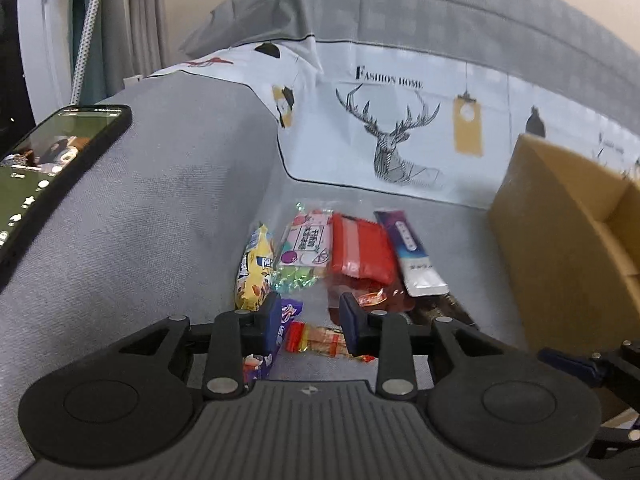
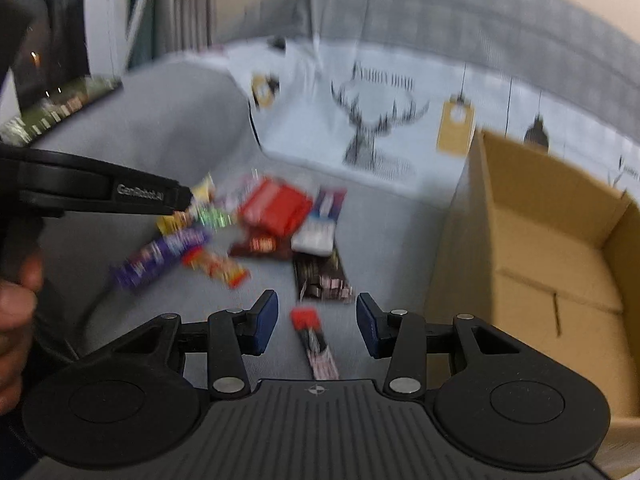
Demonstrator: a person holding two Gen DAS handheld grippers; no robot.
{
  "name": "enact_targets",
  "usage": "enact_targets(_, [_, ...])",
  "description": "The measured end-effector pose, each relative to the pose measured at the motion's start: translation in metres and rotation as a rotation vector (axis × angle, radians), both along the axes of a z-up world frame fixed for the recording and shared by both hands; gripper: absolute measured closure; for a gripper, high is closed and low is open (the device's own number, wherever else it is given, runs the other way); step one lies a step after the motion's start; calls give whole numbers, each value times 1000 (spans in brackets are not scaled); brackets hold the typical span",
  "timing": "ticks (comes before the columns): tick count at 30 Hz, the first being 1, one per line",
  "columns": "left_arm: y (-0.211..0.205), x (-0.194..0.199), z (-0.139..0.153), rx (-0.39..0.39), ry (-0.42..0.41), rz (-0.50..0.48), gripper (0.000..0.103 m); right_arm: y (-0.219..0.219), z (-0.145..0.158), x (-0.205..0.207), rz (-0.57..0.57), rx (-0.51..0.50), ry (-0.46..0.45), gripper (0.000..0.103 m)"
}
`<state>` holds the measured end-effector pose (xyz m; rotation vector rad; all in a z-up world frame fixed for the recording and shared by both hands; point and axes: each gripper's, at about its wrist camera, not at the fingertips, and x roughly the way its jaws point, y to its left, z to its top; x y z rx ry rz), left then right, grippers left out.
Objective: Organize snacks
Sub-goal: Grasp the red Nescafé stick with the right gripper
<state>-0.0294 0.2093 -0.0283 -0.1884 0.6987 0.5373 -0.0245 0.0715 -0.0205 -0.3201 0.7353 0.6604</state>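
Several snack packets lie in a heap on a grey sofa seat. I see a yellow packet (image 1: pixel 254 268), a pink-white packet (image 1: pixel 306 242), a red pack (image 1: pixel 360 248) and a purple-white pouch (image 1: pixel 412 256). My left gripper (image 1: pixel 310 320) hovers open over a small orange packet (image 1: pixel 320 342), beside a purple bar (image 1: pixel 280 332); its pads touch nothing. My right gripper (image 2: pixel 316 320) is open above a thin red-tipped stick packet (image 2: pixel 314 340), just short of a dark packet (image 2: pixel 320 280). The right wrist view is blurred. An open cardboard box (image 2: pixel 540 240) stands at the right.
A phone (image 1: pixel 48 168) with a lit screen lies on the sofa arm at the left. A deer-print cushion (image 1: pixel 392 140) leans against the backrest behind the snacks. A hand (image 2: pixel 16 312) holds the left tool's black housing (image 2: pixel 140 196) at the left.
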Motion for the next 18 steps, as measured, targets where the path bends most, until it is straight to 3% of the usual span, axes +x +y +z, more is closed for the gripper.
enact_targets(2, [-2,5,-6,44,20,14,45,1,-13,2,-6,-42,16,57])
enact_targets(3, [-4,6,-8,65,31,21,43,7,-25,9,-5,-67,6,56])
enact_targets(6, [-4,7,-19,106,67,37,43,13,-35,11,7,-120,5,55])
enact_targets(12, [0,12,-37,94,155,47,44,21,-58,22,22,-174,57,54])
enact_targets(14, [1,13,-41,84,168,49,52,23,-62,24,26,-192,65,56])
enact_targets(16, [2,14,-41,75,179,53,63,23,-64,24,29,-187,72,64])
enact_targets(18, [3,13,-41,62,183,55,76,24,-64,24,30,-179,81,85])
